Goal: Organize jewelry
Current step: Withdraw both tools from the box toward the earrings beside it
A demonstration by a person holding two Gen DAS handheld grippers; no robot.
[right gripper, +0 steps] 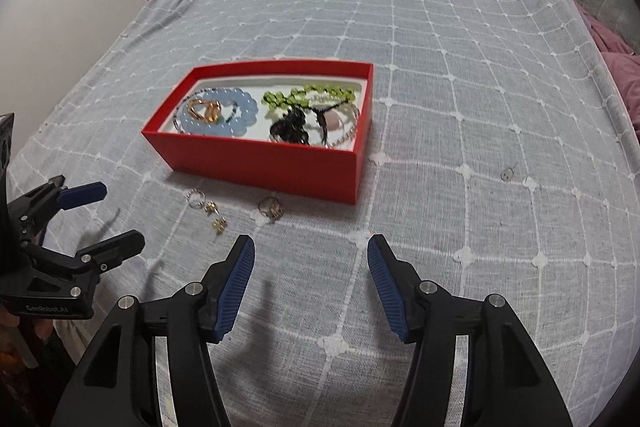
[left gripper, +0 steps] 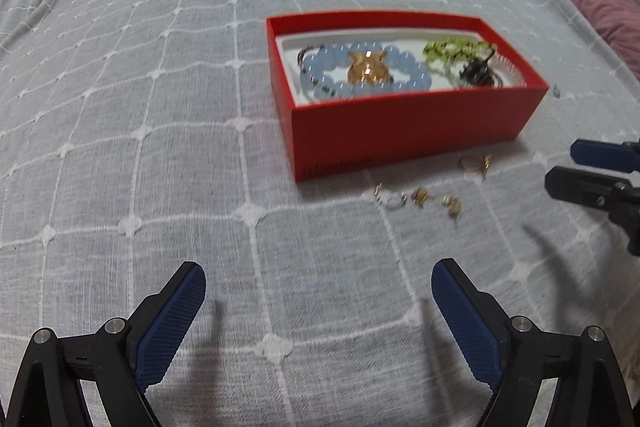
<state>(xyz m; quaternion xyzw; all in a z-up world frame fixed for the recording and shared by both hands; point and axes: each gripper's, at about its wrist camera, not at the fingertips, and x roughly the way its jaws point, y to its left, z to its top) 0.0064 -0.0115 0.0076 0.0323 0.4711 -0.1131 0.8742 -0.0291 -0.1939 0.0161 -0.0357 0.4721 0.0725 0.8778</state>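
Bedspread (right gripper: 440,67): grey, white grid stitching, spread across the bed.
Red box (right gripper: 256,163): open, resting on the bedspread; white lining.
Left gripper (left gripper: 319,281): jaws spread wide, nothing between, hovering over bare cloth short of the box.
Right gripper (right gripper: 311,251): jaws parted, empty, hovering near the box's front corner.
Blue bead bracelet (right gripper: 244,107): inside the box, left end, ringed around gold rings (right gripper: 204,111).
Green beads (right gripper: 304,95): inside, right half, above a dark piece (right gripper: 290,129).
Loose rings (right gripper: 208,207): on the cloth, just before the box's front wall.
Small earring (right gripper: 507,174): alone, well right of the box.
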